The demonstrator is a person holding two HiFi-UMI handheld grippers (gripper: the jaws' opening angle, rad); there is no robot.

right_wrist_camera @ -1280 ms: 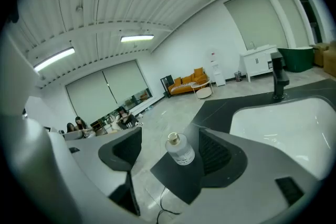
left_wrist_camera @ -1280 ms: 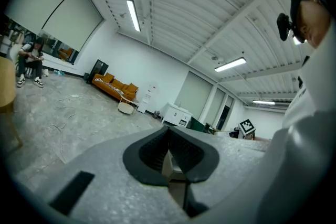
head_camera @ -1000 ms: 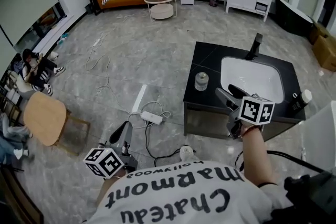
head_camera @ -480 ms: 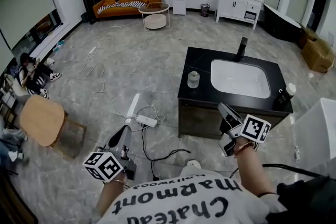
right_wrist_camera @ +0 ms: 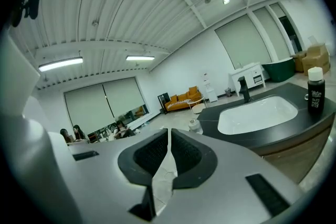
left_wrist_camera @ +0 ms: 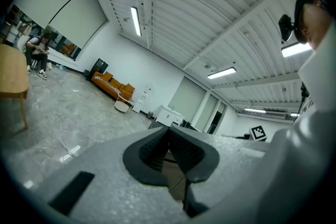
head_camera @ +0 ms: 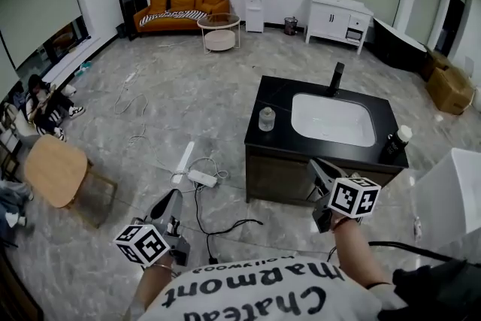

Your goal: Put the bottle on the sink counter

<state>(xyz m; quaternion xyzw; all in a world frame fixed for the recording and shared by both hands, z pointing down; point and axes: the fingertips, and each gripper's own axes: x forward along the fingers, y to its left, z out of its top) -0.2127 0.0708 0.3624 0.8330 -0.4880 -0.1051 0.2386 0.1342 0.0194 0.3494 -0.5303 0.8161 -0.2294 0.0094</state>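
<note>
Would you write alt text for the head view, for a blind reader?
A person faces a black sink counter with a white basin, holding the left gripper and right gripper, both shut and empty, short of it. A clear bottle stands on the counter's left side, a dark white-capped bottle near its right front corner.

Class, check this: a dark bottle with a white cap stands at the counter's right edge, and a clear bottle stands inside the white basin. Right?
Not quite. In the head view the clear bottle stands on the black counter, left of the basin, not inside it. The dark bottle is as stated.
</note>
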